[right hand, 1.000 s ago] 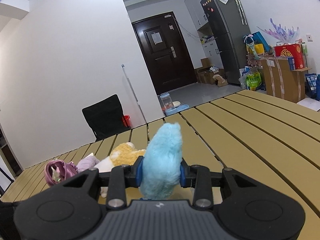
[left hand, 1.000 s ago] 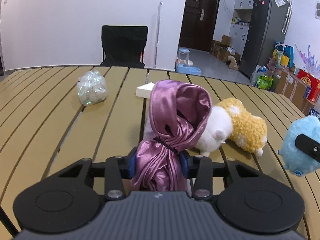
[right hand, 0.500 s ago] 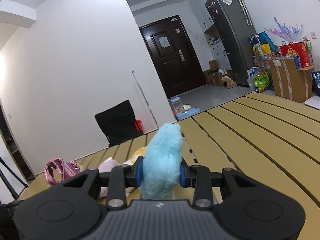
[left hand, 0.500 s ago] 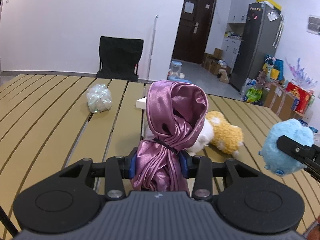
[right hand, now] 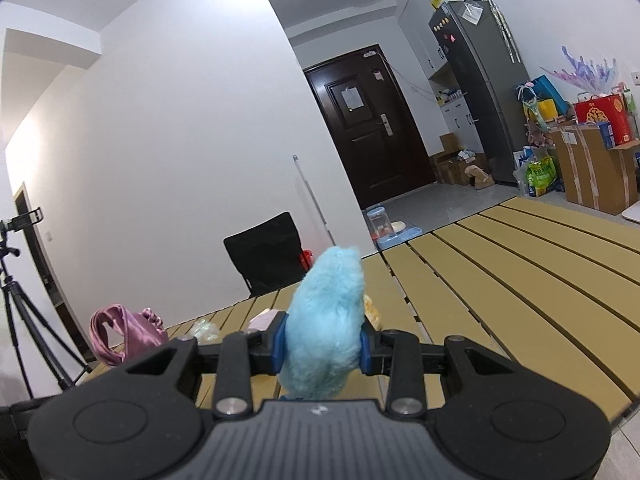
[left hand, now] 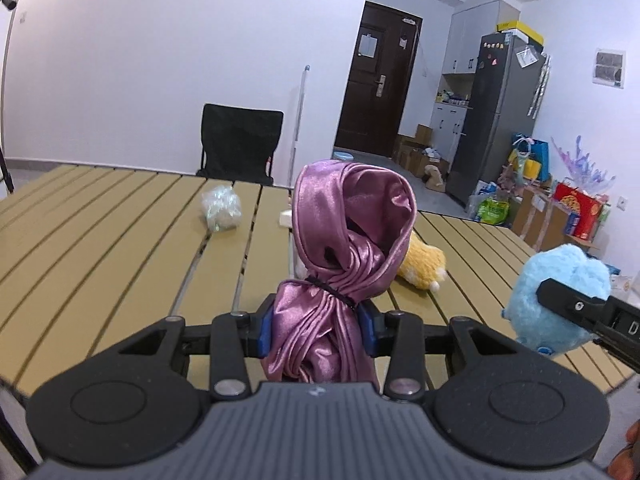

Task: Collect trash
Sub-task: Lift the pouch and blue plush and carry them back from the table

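Note:
My left gripper is shut on a purple satin cloth bundle tied with a black band, held up above the slatted table. My right gripper is shut on a fluffy light-blue plush toy; the same plush shows at the right of the left wrist view, with a black finger across it. A crumpled clear plastic ball lies on the far part of the table. A yellow-and-white plush lies behind the cloth, partly hidden. The purple cloth also appears at the left of the right wrist view.
A small white box sits on the table behind the cloth. A black chair stands at the table's far edge. A tripod stands at the left. Boxes, bags and a fridge line the right wall.
Both grippers have lifted and pulled back from the table with their loads; the plastic ball and the yellow plush now look farther away and lower in view.

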A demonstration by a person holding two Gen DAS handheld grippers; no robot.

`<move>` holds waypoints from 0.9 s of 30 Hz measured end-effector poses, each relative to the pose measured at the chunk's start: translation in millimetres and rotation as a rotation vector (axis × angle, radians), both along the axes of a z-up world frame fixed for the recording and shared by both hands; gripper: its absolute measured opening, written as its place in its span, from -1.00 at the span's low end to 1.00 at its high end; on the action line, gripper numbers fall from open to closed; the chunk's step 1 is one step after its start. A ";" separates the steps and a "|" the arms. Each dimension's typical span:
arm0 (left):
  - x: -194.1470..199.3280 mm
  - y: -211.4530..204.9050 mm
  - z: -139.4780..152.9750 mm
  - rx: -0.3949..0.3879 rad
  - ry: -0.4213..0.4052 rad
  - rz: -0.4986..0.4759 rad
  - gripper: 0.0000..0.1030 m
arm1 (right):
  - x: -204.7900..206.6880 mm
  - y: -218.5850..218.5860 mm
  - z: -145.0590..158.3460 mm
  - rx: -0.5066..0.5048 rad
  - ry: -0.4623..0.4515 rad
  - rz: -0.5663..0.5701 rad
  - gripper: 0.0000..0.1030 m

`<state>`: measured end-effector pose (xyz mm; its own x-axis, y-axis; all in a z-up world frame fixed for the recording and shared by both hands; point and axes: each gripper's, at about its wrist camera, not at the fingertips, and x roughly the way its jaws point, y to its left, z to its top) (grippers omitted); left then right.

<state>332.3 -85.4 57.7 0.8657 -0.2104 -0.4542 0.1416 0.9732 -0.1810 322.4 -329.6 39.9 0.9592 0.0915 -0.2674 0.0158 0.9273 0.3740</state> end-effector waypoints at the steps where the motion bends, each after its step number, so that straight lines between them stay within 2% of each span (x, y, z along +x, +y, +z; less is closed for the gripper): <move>1: -7.9 0.8 -0.4 0.003 -0.003 0.000 -0.21 | -6.9 1.5 0.2 -0.002 -0.001 0.005 -0.36; 12: -79.1 11.8 -11.8 0.007 -0.012 -0.021 -0.21 | -81.0 25.7 -7.5 -0.042 -0.011 0.064 -0.36; 27: -139.4 33.9 -29.3 0.030 0.017 -0.045 -0.21 | -142.5 61.4 -26.7 -0.113 0.054 0.149 -0.36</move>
